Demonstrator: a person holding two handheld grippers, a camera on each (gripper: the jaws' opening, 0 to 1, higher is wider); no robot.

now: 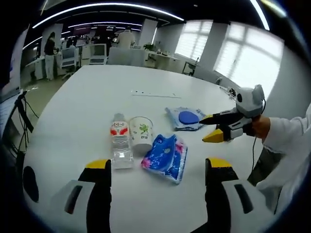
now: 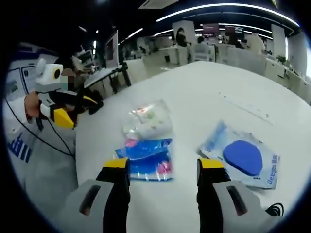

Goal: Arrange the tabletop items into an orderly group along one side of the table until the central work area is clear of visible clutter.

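we see left gripper [image 1: 158,167] jaws wide, empty, over table [image 1: 87,97]; bottle [image 1: 120,141], cup [image 1: 141,134], blue pack [image 1: 166,155] clustered mid-table, blue-disc packet [image 1: 184,118] just behind. right gripper [image 2: 163,167] wide, empty.

1. Left gripper view: print on the water bottle [image 1: 120,141] label and the paper cup [image 1: 141,134] is too small to read.
2. Left gripper view: the cup hides part of the blue tissue pack [image 1: 165,157] edge; whether cup and bottle touch cannot be told.
3. Left gripper view: the right gripper [image 1: 210,127] overlaps the corner of the packet with the blue disc [image 1: 185,118]; contact cannot be told.
4. Right gripper view: the bottle and cup [image 2: 148,119] lie behind the tissue pack [image 2: 145,158], blurred into one pale shape.
5. Right gripper view: the packet [image 2: 243,159] lettering is unreadable.
6. Both views: background desks and people are too small to tell.
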